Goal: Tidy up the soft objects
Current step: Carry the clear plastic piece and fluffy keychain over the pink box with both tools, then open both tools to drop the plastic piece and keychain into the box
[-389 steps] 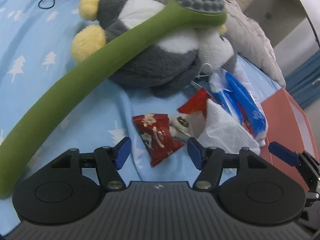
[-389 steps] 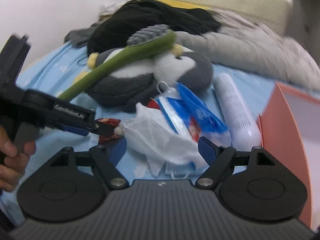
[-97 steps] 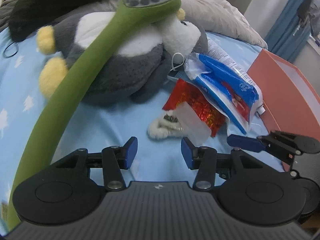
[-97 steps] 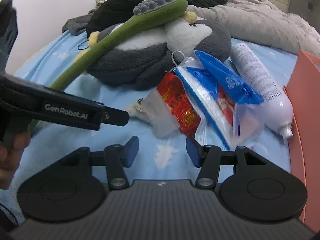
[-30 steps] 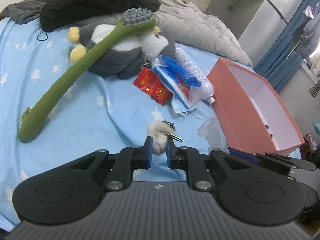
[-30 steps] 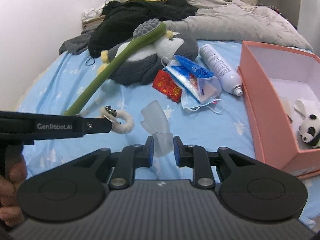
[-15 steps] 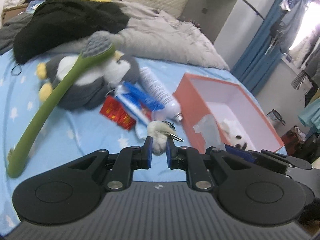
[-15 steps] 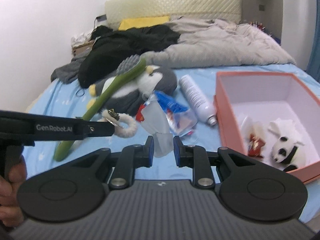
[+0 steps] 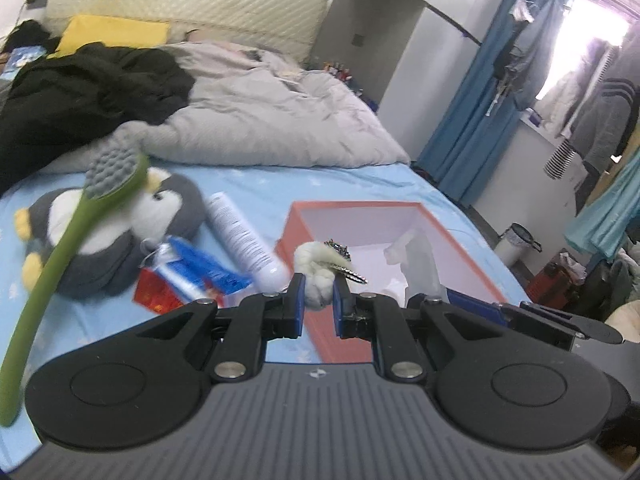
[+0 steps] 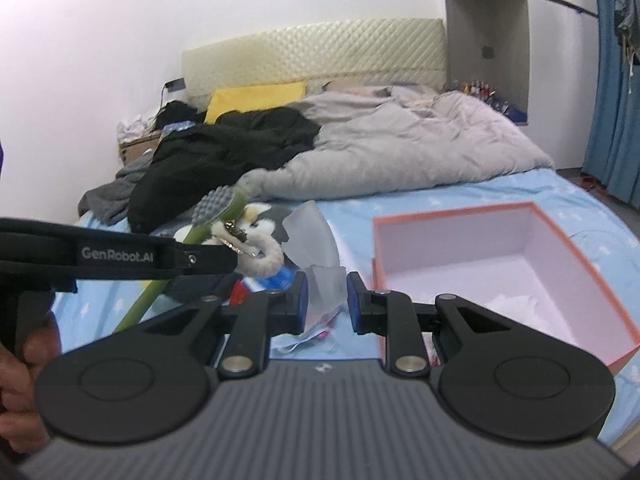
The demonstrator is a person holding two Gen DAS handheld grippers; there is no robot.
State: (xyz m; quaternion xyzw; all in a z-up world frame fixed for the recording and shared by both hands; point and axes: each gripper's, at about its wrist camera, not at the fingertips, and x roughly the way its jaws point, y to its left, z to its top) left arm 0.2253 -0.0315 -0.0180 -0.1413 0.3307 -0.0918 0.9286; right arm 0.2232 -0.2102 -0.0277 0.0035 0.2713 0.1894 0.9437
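My left gripper (image 9: 319, 298) is pinched tight on the fluffy white keychain (image 9: 316, 270), up in the air over the near wall of the pink box (image 9: 460, 248). My right gripper (image 10: 323, 298) is clamped on a translucent plastic bag (image 10: 314, 248), hanging above the blue bed sheet (image 10: 404, 196) left of the box. The penguin plush (image 9: 116, 236) lies by the sheet's left edge.

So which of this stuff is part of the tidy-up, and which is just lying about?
Job: fluffy keyring in the left tongs; clear pouch in the right tongs; pink box; penguin toy.

Lying about: grey duvet; black jacket; yellow pillow.
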